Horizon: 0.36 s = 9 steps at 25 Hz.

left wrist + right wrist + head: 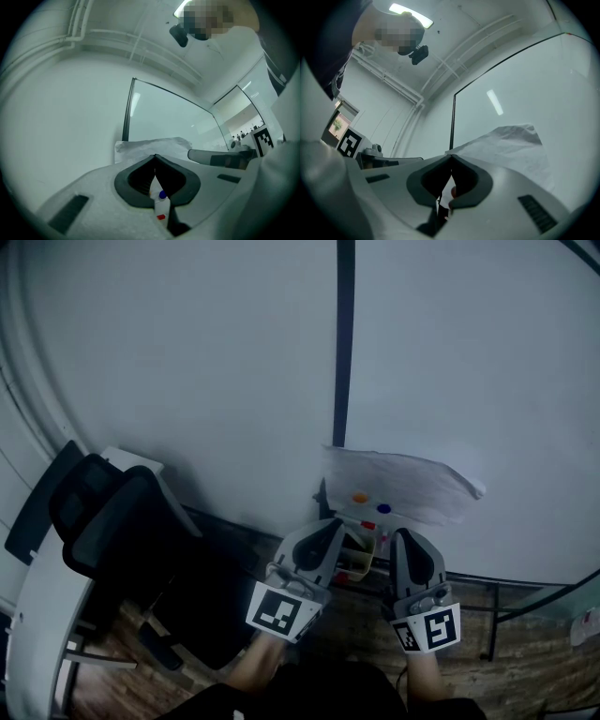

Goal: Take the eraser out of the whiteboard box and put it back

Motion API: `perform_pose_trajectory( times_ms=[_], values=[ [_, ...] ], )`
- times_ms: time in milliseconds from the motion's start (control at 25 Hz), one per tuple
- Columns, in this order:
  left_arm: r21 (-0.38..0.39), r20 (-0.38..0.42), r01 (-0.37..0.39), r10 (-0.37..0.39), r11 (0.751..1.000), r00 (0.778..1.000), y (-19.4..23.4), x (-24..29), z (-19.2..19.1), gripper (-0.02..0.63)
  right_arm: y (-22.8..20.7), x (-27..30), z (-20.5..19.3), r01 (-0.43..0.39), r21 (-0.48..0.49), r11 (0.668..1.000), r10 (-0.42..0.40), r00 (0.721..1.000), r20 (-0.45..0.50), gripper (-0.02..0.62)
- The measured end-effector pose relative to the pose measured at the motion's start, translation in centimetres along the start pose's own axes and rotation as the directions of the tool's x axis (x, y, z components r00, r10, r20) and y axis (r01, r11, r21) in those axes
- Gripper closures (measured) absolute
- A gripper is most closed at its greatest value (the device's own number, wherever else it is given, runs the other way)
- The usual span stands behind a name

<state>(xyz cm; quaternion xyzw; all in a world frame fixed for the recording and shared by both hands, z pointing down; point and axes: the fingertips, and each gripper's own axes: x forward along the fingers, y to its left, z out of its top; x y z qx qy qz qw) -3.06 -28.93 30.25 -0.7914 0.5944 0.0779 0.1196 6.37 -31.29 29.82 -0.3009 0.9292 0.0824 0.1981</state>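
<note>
The whiteboard box (360, 557) hangs at the board's lower edge and holds several colourful items; I cannot make out the eraser among them. A crumpled white sheet (403, 486) with an orange and a blue dot lies over the box. My left gripper (333, 527) is shut and empty just left of the box, and its tips meet in its own view (154, 158). My right gripper (403, 538) is shut just right of the box, with its tips touching (451, 157). Both point up at the sheet (150, 146) (506, 145).
The whiteboard (187, 362) fills the background, with a dark vertical frame bar (344, 343) above the box. A black office chair (122, 521) and a white desk edge (37, 615) stand at the left. A thin metal stand (492, 620) rises from the wooden floor at the right.
</note>
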Motion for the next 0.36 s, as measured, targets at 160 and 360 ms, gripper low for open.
perform_pose_trajectory(
  times_ms=[160,360],
  values=[
    [0.02,-0.006,-0.001,0.001,1.0,1.0,0.3,-0.09,-0.48,0.6,-0.06,-0.03,-0.12,0.002,0.0,1.0,-0.002,1.0,-0.006,0.592],
    [0.005,0.013,-0.011,0.011,1.0,1.0,0.46,-0.05,-0.2,0.6,0.04,-0.11,-0.09,-0.002,0.002,1.0,0.002,1.0,-0.004,0.592]
  ],
)
